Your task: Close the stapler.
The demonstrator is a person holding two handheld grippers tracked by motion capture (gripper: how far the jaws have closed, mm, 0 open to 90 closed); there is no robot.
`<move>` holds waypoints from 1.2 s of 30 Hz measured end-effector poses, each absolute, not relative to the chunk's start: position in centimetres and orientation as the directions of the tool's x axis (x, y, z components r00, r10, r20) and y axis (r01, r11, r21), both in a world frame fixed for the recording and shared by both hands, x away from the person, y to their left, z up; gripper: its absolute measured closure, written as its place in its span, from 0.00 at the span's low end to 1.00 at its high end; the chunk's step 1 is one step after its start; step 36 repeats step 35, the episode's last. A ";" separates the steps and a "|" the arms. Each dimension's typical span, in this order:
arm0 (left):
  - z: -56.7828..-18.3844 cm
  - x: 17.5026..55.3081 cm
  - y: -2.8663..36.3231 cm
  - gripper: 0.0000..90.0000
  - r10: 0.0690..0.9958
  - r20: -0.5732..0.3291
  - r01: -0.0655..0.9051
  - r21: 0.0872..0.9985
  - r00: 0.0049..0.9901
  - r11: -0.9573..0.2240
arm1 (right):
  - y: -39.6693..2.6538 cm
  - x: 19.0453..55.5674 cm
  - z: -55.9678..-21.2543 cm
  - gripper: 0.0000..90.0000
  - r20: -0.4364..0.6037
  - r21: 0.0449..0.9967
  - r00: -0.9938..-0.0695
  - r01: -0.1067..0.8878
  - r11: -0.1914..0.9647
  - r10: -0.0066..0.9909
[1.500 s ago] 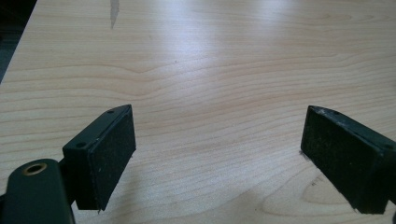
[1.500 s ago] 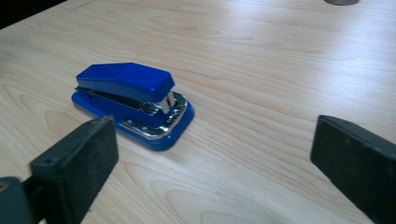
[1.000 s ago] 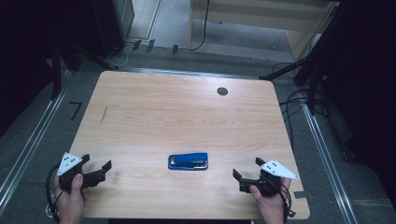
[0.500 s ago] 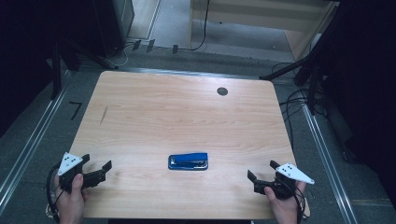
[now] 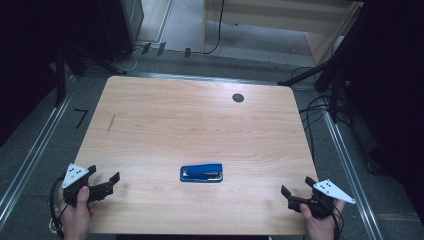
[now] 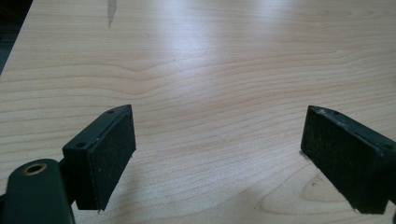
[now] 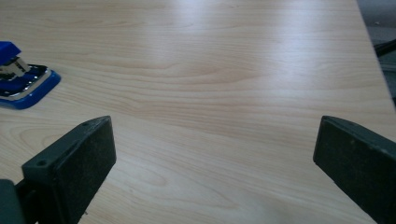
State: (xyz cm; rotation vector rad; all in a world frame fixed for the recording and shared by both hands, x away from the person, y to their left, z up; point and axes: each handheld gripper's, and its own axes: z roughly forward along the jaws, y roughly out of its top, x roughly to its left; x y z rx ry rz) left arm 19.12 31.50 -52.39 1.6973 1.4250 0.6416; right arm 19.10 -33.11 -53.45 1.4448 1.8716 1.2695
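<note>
1. The left gripper (image 5: 106, 181) sits at the near left corner of the table (image 5: 190, 120), held in the person's left hand (image 5: 77, 212). Its jaws stand wide apart with nothing between them; in the left gripper view only bare wood lies between the two black pads (image 6: 109, 154).
2. The right gripper (image 5: 296, 189) sits at the near right corner, held in the right hand (image 5: 320, 225). Its jaws also gape wide and grip nothing; the right gripper view shows plain tabletop between its pads (image 7: 88, 158).
3. The blue stapler (image 5: 201, 173) lies flat on the table, closed, its long side running across the table. It rests between the two grippers, a little farther from the person than either, well apart from both and touched by neither.
4. Seen from the right gripper, the stapler (image 7: 21, 77) lies ahead and off to the left, outside the left jaw, with its metal strip showing.
5. Far beyond both grippers, near the table's back edge, there is a small dark round spot (image 5: 238, 98) in the wood. A dark streak (image 5: 110, 123) marks the wood ahead of the left gripper.
</note>
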 end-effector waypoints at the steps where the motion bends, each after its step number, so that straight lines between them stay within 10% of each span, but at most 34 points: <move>1: -52.4 19.1 31.5 0.12 0.966 -0.115 0.553 0.832 0.233 -0.034 | -33.5 19.0 -53.5 0.00 0.178 0.863 -0.342 0.505 0.021 0.923; 36: -52.4 19.2 31.5 0.12 0.966 -0.115 0.562 0.827 0.233 -0.037 | -36.9 18.3 -55.2 0.00 0.196 0.836 -0.289 0.549 -0.006 0.937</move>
